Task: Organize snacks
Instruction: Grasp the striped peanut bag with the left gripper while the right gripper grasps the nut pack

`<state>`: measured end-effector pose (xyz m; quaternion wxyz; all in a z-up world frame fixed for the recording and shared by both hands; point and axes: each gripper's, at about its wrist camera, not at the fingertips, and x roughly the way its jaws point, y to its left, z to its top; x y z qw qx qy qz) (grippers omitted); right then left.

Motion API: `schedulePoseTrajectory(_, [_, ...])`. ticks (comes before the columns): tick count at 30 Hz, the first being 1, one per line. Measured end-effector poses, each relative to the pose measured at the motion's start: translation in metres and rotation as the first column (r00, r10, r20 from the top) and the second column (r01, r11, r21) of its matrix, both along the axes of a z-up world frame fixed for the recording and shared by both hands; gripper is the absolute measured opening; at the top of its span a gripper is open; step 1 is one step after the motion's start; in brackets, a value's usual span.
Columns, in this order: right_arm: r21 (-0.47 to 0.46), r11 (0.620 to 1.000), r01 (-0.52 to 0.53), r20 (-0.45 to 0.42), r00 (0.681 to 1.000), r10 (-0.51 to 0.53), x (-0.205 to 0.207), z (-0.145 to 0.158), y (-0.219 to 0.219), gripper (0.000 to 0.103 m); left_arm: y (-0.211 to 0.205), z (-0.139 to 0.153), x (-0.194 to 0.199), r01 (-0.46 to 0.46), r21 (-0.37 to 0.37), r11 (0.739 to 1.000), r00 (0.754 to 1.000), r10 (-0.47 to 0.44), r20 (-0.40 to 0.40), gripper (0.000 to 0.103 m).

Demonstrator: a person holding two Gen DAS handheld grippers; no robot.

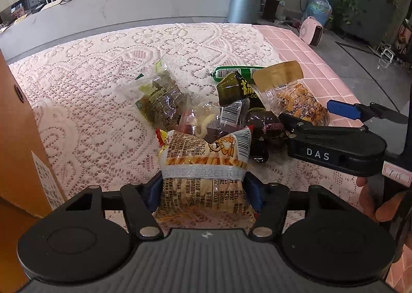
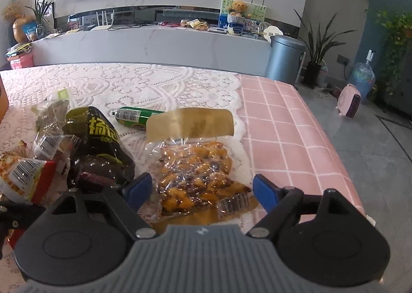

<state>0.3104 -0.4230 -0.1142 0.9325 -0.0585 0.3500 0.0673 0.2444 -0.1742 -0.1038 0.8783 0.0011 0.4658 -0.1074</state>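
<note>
Straddling the clear nut bag (image 2: pixel 198 177) at lower centre, long axis running away up-frame, the released right claw (image 2: pixel 202 190) is nearer, while the left claw (image 1: pixel 203 190) grips a noodle packet (image 1: pixel 206 164).

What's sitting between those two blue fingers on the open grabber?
In the right wrist view, the open right gripper straddles the clear packet of orange-brown snack pieces, which lies on the lace cloth. The fingers don't touch it.
</note>
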Motion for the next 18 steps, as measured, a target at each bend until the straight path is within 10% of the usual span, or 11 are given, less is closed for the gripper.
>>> schedulePoseTrajectory(12, [-0.182, 0.981, -0.059, 0.052, 0.996, 0.069, -0.017, 0.005, 0.024, 0.058, -0.004, 0.003, -0.007, 0.024, 0.035, 0.999, 0.999, -0.025, 0.02, 0.065])
schedulePoseTrajectory(16, [-0.246, 0.968, -0.046, 0.117, 0.99, 0.076, -0.026, 0.015, 0.031, 0.026, -0.001, 0.008, -0.013, 0.036, -0.003, 0.999, 0.999, -0.036, 0.03, 0.064])
schedulePoseTrajectory(18, [-0.207, 0.978, -0.035, 0.103, 0.993, 0.057, -0.026, 0.02, 0.031, 0.027, 0.001, 0.01, -0.015, 0.028, -0.024, 0.999, 0.999, -0.028, 0.027, 0.064])
